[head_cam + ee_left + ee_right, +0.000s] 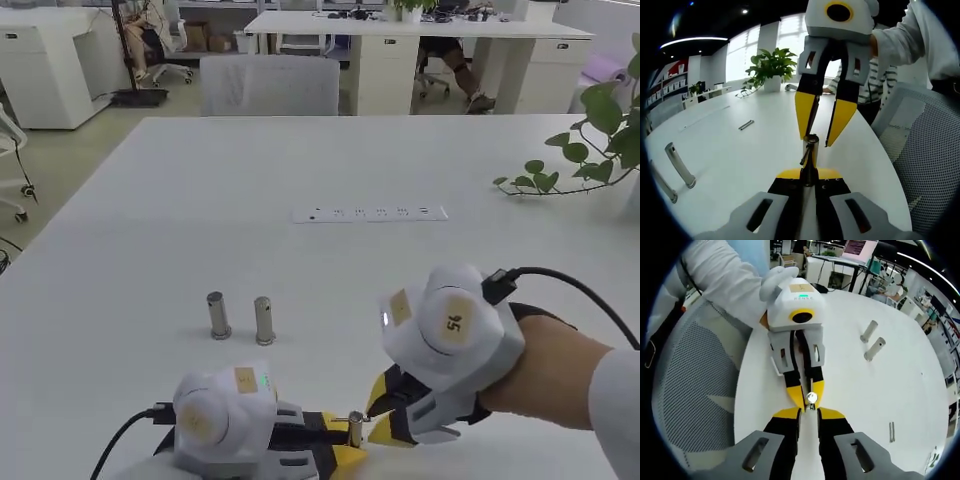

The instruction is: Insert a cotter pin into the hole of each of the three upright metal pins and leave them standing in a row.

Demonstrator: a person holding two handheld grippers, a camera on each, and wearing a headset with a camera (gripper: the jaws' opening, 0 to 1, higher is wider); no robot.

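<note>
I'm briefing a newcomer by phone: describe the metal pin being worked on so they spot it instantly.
On the large white table, look at its near edge. The metal pin there is clamped in the left gripper; the other two pins stand free, side by side, farther out.
</note>
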